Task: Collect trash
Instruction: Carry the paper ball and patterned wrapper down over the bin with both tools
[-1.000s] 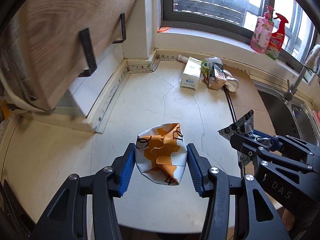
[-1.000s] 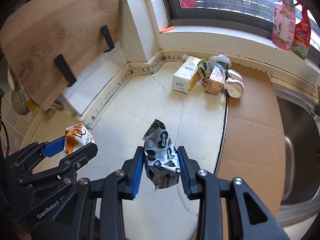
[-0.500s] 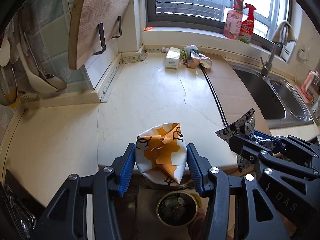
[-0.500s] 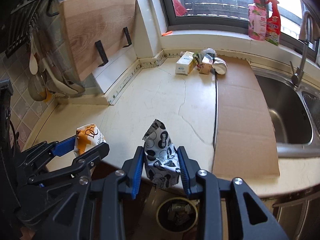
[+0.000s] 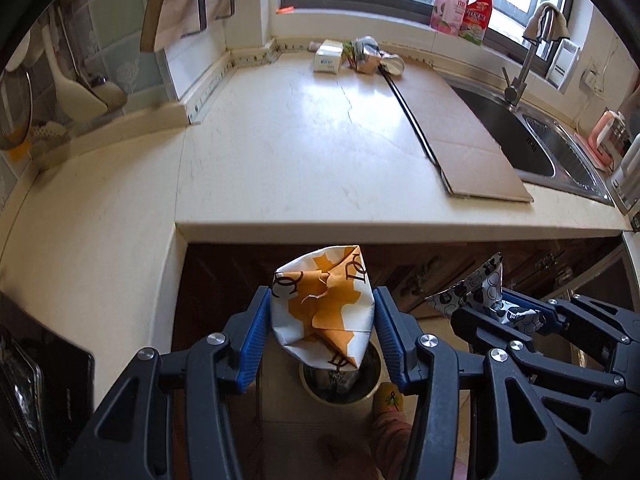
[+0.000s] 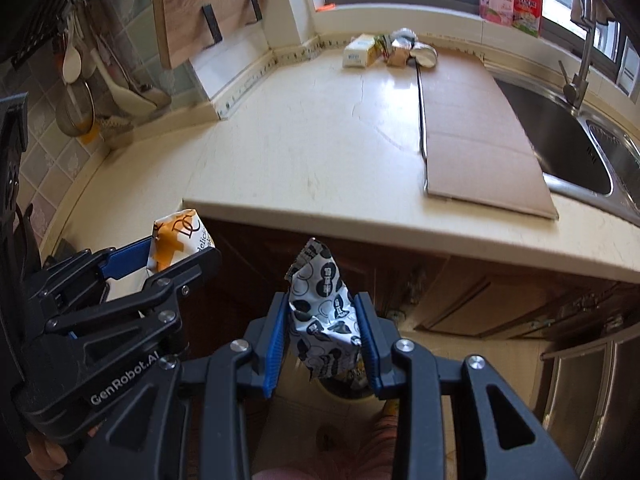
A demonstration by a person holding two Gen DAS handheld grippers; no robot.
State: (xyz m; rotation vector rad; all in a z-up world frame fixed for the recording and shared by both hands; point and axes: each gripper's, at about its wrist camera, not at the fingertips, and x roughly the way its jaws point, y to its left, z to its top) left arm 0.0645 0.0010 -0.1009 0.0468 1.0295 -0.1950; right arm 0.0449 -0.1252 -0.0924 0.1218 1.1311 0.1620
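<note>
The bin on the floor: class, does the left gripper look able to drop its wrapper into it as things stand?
Probably yes. The left gripper holds the orange wrapper past the counter edge, right above the open bin, with nothing between them. The right gripper stays to one side.

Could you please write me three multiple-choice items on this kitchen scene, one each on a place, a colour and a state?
1. Where is the round bin?
A. on the counter
B. on the floor below the left tongs
C. in the sink

2. What colours is the wrapper in the left tongs?
A. orange and white
B. green
C. black and white

3. What state are the right tongs in?
A. open and empty
B. shut on the black-and-white wrapper
C. out of view

Answers: B, its rim shows under the orange-and-white wrapper; A, an orange pattern on white; B, both pads press its sides.
</note>
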